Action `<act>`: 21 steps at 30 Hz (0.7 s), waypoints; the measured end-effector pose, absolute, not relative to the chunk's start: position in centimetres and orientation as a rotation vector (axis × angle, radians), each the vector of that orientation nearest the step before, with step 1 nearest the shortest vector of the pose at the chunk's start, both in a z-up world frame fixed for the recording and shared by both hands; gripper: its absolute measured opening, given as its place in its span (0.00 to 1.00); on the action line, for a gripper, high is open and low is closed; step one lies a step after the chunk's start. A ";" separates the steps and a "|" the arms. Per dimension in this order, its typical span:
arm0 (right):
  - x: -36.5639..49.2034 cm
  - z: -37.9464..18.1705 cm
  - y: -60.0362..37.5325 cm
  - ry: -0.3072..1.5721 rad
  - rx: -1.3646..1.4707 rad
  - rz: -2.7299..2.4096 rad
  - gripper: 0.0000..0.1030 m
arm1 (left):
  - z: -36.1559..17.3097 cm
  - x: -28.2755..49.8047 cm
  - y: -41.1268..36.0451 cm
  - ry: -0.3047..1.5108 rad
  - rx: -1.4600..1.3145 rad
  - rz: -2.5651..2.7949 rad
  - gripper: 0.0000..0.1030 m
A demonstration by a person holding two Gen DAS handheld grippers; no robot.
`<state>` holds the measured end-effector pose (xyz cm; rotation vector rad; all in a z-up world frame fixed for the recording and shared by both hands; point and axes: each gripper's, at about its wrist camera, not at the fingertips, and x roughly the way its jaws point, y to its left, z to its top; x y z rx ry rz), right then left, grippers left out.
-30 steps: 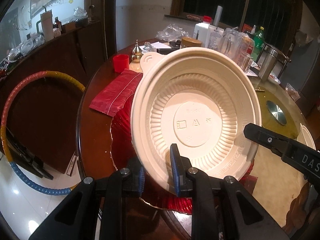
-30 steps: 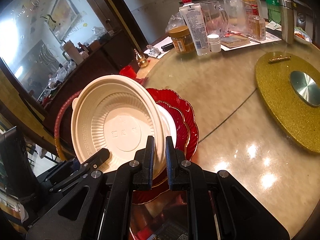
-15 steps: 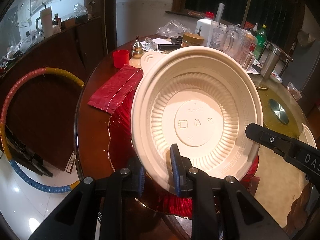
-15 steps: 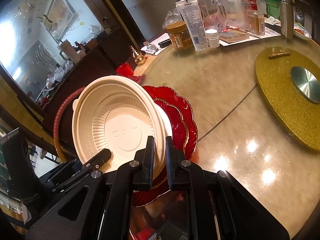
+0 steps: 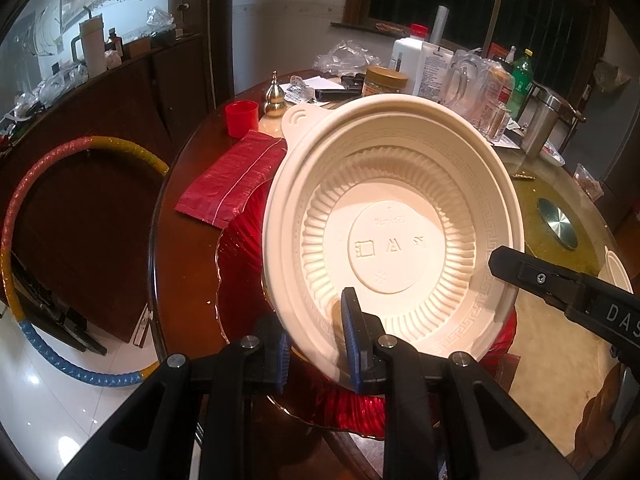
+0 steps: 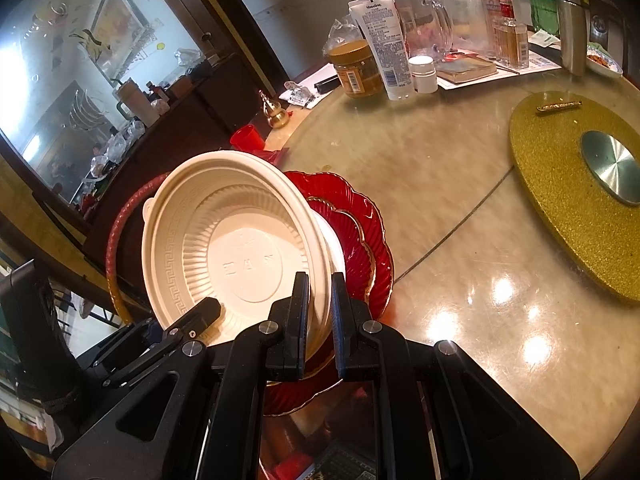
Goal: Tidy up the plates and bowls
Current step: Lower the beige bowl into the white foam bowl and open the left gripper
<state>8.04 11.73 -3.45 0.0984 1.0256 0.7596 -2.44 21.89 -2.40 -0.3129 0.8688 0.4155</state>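
cluttered round bench (image 6: 460, 184): light, thin, flexy cream bowl (image 5: 392, 216) tilted over red plates (image 6: 360, 232), near rim pinched by left claw (image 5: 316, 340) and right claw (image 6: 320, 316).

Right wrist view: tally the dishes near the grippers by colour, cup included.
Cream bowl: 1 (a second one nested under it cannot be ruled out)
Red plates, larger and smaller: 2
Red cup: 1
Total: 4
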 end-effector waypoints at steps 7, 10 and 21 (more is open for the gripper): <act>8.2 -3.6 11.8 1.033 0.096 0.760 0.10 | -2.5 -2.4 22.1 0.871 -0.310 0.425 0.22; 8.3 -3.6 11.9 1.035 0.094 0.758 0.10 | -2.5 -2.4 22.1 0.872 -0.313 0.423 0.22; 8.3 -3.4 12.4 1.025 0.086 0.747 0.11 | -2.5 -2.4 22.2 0.873 -0.321 0.421 0.34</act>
